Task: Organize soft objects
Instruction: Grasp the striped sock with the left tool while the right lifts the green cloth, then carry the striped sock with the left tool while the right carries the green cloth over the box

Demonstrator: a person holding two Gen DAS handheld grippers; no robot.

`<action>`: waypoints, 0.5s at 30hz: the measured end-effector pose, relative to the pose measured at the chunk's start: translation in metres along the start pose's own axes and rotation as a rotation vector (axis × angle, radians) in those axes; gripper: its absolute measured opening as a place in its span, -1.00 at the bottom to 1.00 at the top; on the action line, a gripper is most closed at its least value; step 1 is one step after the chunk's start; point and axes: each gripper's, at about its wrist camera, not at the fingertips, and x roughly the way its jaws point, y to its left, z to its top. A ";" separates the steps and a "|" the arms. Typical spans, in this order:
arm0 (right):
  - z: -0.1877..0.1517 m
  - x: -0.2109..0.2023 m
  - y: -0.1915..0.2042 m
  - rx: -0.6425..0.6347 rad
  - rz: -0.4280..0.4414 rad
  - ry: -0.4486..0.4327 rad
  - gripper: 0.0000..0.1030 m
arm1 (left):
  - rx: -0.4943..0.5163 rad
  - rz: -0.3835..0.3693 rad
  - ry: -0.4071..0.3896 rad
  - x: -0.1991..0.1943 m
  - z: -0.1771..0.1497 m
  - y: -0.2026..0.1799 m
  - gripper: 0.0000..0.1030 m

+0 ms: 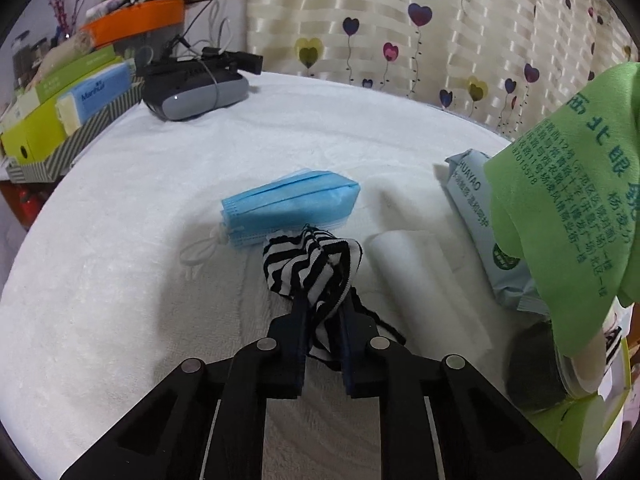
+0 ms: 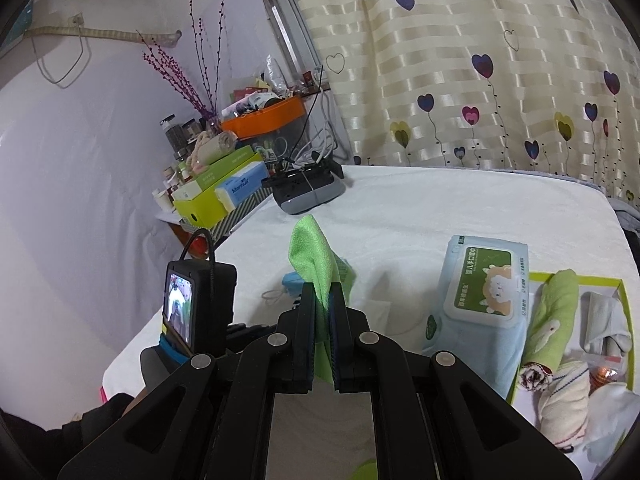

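My left gripper (image 1: 323, 300) is shut on a black-and-white striped cloth (image 1: 310, 266), held just above the white towel-covered table (image 1: 140, 240). A stack of blue face masks (image 1: 290, 206) lies just beyond it. My right gripper (image 2: 323, 300) is shut on a green cleaning cloth (image 2: 314, 258), held up in the air; the same cloth hangs at the right of the left wrist view (image 1: 568, 200). A green-edged box (image 2: 624, 292) at the right holds several rolled soft items, among them a green rolled cloth (image 2: 554, 316).
A pack of wet wipes (image 2: 480, 300) lies beside the box, also in the left wrist view (image 1: 476, 220). A white folded tissue (image 1: 420, 280) lies near the striped cloth. A grey headset (image 1: 196, 88) and stacked boxes (image 1: 60, 116) sit at the far left edge.
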 end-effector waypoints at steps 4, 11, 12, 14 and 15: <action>-0.002 -0.006 0.002 0.001 0.010 -0.010 -0.88 | 0.001 -0.010 -0.038 -0.019 -0.002 -0.001 -0.79; -0.006 -0.022 0.007 -0.006 0.020 -0.036 -0.88 | 0.004 -0.053 -0.131 -0.066 -0.009 -0.009 -0.79; -0.007 -0.025 0.007 -0.006 0.019 -0.039 -0.88 | 0.004 -0.062 -0.143 -0.073 -0.010 -0.011 -0.79; -0.008 -0.032 0.008 -0.005 0.017 -0.051 -0.88 | 0.011 -0.071 -0.170 -0.086 -0.012 -0.015 -0.79; -0.010 -0.036 0.008 -0.006 0.015 -0.057 -0.88 | 0.015 -0.078 -0.180 -0.091 -0.013 -0.017 -0.79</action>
